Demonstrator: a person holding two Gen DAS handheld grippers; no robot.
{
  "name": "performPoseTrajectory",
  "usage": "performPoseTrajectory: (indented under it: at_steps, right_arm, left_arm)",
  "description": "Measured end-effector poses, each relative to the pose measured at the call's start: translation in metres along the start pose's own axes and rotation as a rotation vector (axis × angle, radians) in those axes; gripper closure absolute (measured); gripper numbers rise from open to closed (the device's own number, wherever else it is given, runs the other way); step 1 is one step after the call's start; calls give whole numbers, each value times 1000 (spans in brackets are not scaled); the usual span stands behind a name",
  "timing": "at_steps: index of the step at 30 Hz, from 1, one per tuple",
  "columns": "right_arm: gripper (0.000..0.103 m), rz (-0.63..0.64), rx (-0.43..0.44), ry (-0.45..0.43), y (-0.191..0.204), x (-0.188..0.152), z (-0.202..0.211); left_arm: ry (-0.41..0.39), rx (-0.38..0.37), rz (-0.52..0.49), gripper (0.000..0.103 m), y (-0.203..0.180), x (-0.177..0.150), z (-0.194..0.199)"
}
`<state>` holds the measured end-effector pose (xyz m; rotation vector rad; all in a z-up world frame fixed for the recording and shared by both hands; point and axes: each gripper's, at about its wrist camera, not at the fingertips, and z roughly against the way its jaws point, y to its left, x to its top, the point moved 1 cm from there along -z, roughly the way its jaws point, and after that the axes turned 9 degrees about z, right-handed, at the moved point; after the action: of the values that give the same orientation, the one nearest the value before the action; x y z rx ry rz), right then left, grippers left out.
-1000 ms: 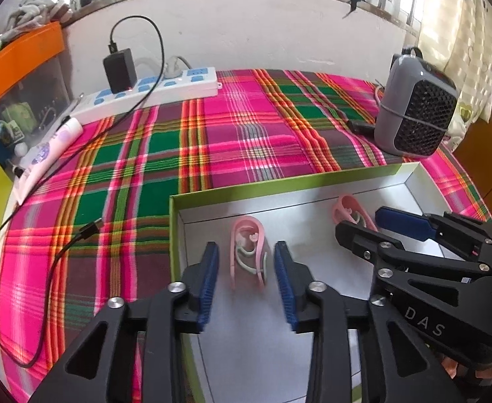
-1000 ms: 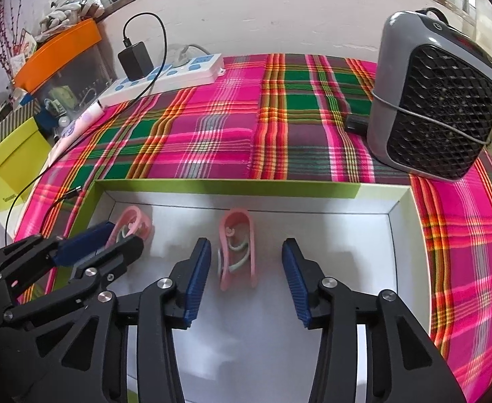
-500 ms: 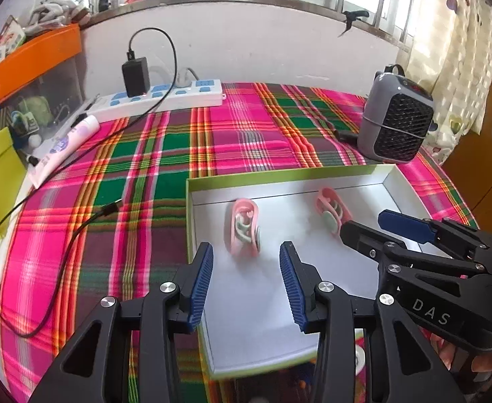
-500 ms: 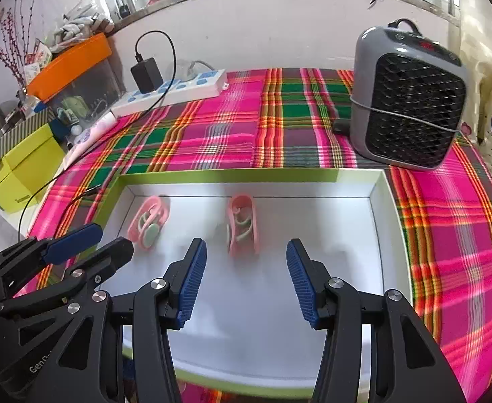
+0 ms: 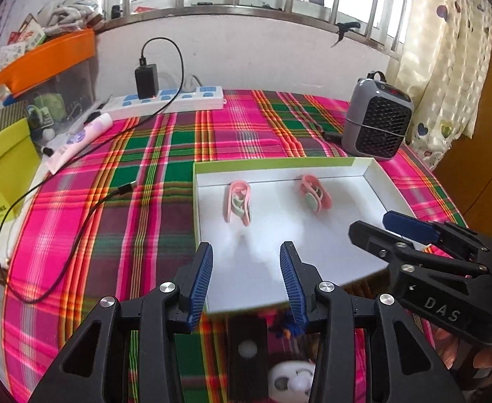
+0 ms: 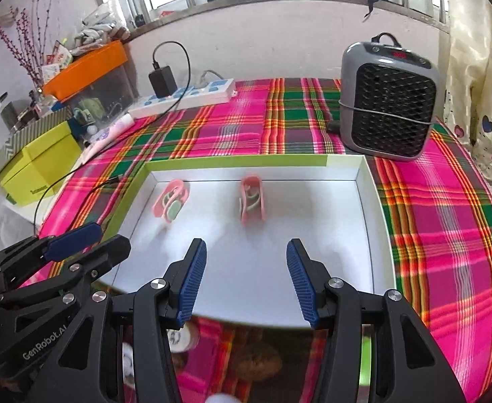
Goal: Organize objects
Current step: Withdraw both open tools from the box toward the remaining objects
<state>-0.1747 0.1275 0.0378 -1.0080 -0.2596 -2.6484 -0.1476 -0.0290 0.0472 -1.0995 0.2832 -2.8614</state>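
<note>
Two pink clips lie apart in a white box lid with a green rim [image 5: 269, 164] on the plaid table. The left clip [image 5: 238, 202] is also in the right wrist view [image 6: 171, 201]. The right clip [image 5: 315, 194] shows there too [image 6: 252, 198]. The lid's rim shows in the right wrist view [image 6: 236, 160]. My left gripper [image 5: 245, 277] is open and empty, pulled back above the lid's near edge. My right gripper [image 6: 246, 277] is open and empty, beside it on the right [image 5: 377, 226].
A grey fan heater [image 6: 388, 109] stands behind the lid's right corner. A white power strip [image 5: 168, 100] with a black charger and cable lies at the back. A pink tube [image 5: 78, 141], a yellow-green box [image 6: 34, 164] and an orange-lidded bin [image 5: 44, 57] sit left. Small items lie below the lid's near edge.
Both grippers have pulled back and up from the clips, which stay in the lid. The jaws remain open and empty.
</note>
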Motion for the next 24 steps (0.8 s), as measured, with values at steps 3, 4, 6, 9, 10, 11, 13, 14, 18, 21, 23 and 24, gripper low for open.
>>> performPoseTrajectory:
  at_steps: [3,4,6,9,10,11,13,14,18,21,23,24]
  right_arm:
    - [52,-5,4,-21,-1,-8,13]
    - [52,-6,8,-32,-2,-11,18]
    - [52,3,7,-43,-2,-17,25]
    - [52,6,-14,-56,-6,-29,37]
    - [52,7,-15,-60,-8,-32,40]
    - [52,11,-19,-63,-9,-35,43]
    - [52,17,-40,-66,-12,-43,49]
    - [52,15,-44,-70,-13,-46,52]
    - [52,13,-47,-81,-19,-59,60]
    - [52,2,-64,-79,-26,-69,64]
    - [52,-2,-63,-78,-29,-74,66]
    - [52,-3,-68,-77,-31,-77,67]
  left_arm:
    - [-15,10,6,63,3,-9,10]
    - [-24,9,3,63,3,-12,14]
    - [-30,2,6,63,5,-17,20]
    - [-30,5,20,63,8,-27,26]
    - [-31,4,24,63,10,-31,29]
    - [-29,3,30,63,11,-34,29]
    - [-24,-8,44,63,16,-41,32]
    - [-23,-7,52,63,17,-43,33]
    - [-17,-9,67,62,23,-52,35]
    - [-11,-14,68,62,26,-58,36]
    - [-6,-21,73,62,27,-60,36]
    - [-4,-26,77,62,29,-62,36]
